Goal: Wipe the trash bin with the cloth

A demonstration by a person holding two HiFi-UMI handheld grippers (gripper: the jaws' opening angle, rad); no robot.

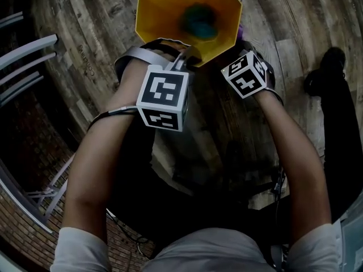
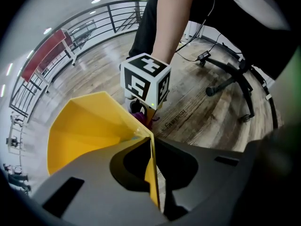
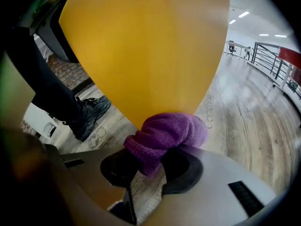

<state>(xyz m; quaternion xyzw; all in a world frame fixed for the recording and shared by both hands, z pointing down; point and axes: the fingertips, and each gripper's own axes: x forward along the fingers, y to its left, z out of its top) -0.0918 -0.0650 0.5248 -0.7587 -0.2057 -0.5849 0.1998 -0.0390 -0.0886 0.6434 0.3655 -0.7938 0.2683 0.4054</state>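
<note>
head view: one yellow trash bin with an eight-sided open mouth stands on a wooden floor, seen from above, with a blurred teal shape inside. two grippers meet it: the left gripper at its near rim, the right gripper at its right side.

left gripper view: the jaws are clenched on the bin's thin yellow wall.

right gripper view: the jaws grasp one purple cloth, bunched and touching the bin's smooth outer wall.

yellow faceted trash bin, open mouth facing up, with the purple cloth bunched against its outer wall
</note>
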